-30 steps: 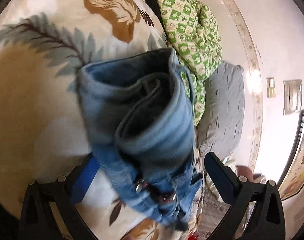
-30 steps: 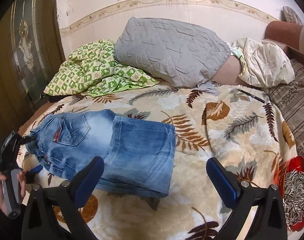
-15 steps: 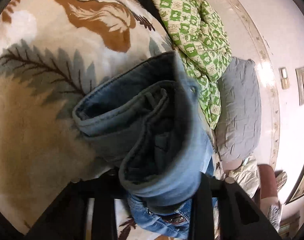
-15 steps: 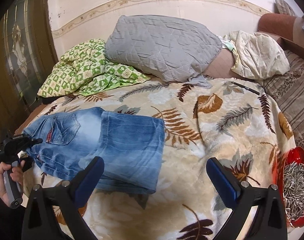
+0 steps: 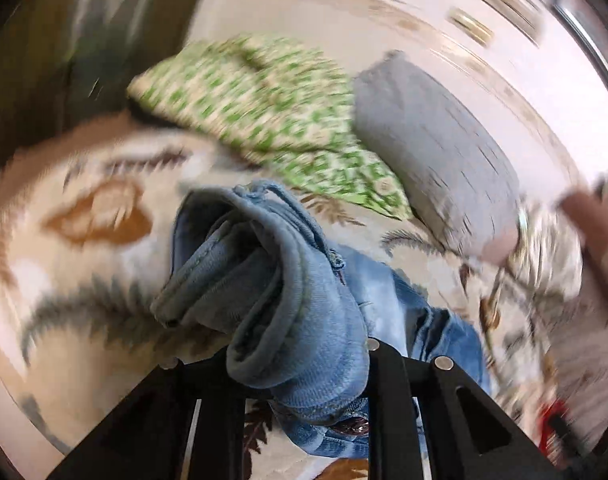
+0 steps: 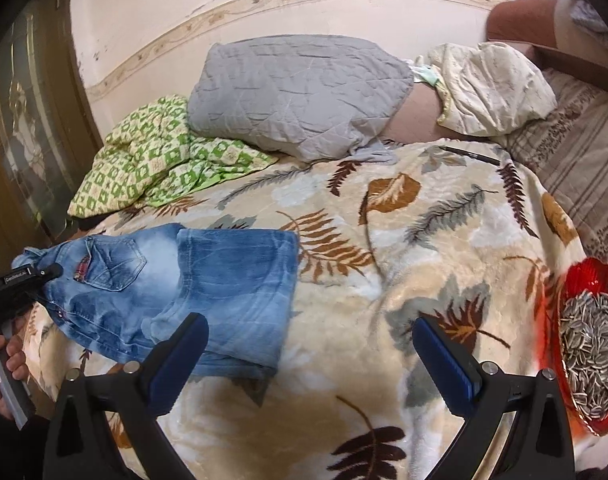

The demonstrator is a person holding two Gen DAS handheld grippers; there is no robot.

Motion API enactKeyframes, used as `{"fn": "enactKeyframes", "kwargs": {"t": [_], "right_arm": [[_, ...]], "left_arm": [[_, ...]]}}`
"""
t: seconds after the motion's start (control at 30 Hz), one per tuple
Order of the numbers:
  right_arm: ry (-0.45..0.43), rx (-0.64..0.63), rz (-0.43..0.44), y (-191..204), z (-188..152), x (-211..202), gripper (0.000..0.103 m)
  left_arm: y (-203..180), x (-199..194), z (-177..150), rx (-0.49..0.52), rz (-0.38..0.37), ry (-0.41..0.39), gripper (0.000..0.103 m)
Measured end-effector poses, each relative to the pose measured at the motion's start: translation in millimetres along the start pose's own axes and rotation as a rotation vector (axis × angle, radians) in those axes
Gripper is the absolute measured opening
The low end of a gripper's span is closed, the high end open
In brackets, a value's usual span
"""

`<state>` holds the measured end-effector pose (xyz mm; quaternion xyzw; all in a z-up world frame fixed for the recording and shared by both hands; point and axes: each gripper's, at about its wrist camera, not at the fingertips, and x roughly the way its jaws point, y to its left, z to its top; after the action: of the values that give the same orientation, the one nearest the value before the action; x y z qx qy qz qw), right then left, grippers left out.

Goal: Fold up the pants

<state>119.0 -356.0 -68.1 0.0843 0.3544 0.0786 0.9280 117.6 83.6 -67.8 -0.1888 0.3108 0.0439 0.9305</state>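
The jeans (image 6: 176,292) lie on the near left part of the leaf-patterned blanket (image 6: 384,300), already folded once, with the legs doubled over toward the waist so the pockets face up. Taking the jeans as the landmark and reading from left to right: at their far left end a hand (image 6: 4,364) holds the left gripper (image 6: 44,274), whose jaws have just been closing and now pinch the bunched waistband; in the left wrist view that thick roll of denim sits squeezed between the black fingers (image 5: 384,400). Behind the jeans lies a green checked cloth (image 6: 156,164), and behind and to the right of them a grey pillow (image 6: 296,92). In front of the jeans' right half hangs the right gripper (image 6: 310,360), jaws wide apart and gripping nothing, its left pad just over the folded edge. Far to the right of the jeans, at the blanket's edge, sits a red bowl (image 6: 584,280) of sunflower seeds.

The step in hand looks like the second fold: the waist end is gripped and ready to be carried over. The next move probably calls for lifting that end across to the right and laying it squarely on the folded legs, perhaps with the right gripper pinning the lower layer so it does not drag.
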Motion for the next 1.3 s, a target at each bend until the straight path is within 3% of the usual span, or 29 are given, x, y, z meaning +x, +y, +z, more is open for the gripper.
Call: {"fn": "enactKeyframes", "kwargs": {"t": [0.13, 0.27, 0.4, 0.53, 0.67, 0.8, 0.93, 1.03, 1.13, 1.17, 1.2, 1.3], "right_arm": [[-0.014, 0.025, 0.0, -8.4, -3.3, -5.7, 0.103], [-0.018, 0.061, -0.005, -18.7, -8.2, -8.4, 0.103], [-0.025, 0.089, -0.016, -30.3, -11.5, -14.0, 0.103], [-0.044, 0.111, -0.037, -42.3, -11.6, -23.4, 0.103], [-0.057, 0.139, -0.063, -56.2, -11.0, -32.1, 0.103], [-0.065, 0.164, -0.093, -68.9, -10.3, -36.4, 0.103], [-0.068, 0.186, -0.106, -74.4, -9.5, -37.1, 0.103], [-0.071, 0.184, -0.114, -75.2, -8.2, -39.1, 0.103], [-0.078, 0.179, -0.123, -76.2, -5.9, -42.9, 0.103], [-0.08, 0.179, -0.126, -77.0, -4.7, -44.0, 0.103], [-0.082, 0.18, -0.129, -78.1, -3.3, -45.6, 0.103], [-0.09, 0.18, -0.139, -81.0, 1.4, -49.4, 0.103]], "left_arm": [[-59.5, -12.0, 4.2, 0.276, 0.027, -0.064, 0.019], [-137.3, -10.0, -13.4, 0.663, 0.051, -0.088, 0.019], [-202.8, 9.6, -46.8, 1.018, 0.053, -0.014, 0.019], [-245.4, 40.0, -88.5, 1.234, 0.048, 0.132, 0.019], [-272.1, 64.7, -128.0, 1.336, 0.075, 0.27, 0.019], [-290.9, 82.5, -157.3, 1.419, 0.116, 0.329, 0.019], [-297.1, 86.5, -193.3, 1.546, 0.207, 0.284, 0.019], [-297.6, 83.3, -189.6, 1.515, 0.21, 0.27, 0.02], [-293.2, 72.7, -175.2, 1.464, 0.188, 0.223, 0.048], [-291.0, 67.4, -169.5, 1.448, 0.198, 0.188, 0.072], [-288.6, 62.7, -163.7, 1.428, 0.196, 0.16, 0.088], [-275.6, 40.2, -139.1, 1.331, 0.129, 0.133, 0.095]]}}
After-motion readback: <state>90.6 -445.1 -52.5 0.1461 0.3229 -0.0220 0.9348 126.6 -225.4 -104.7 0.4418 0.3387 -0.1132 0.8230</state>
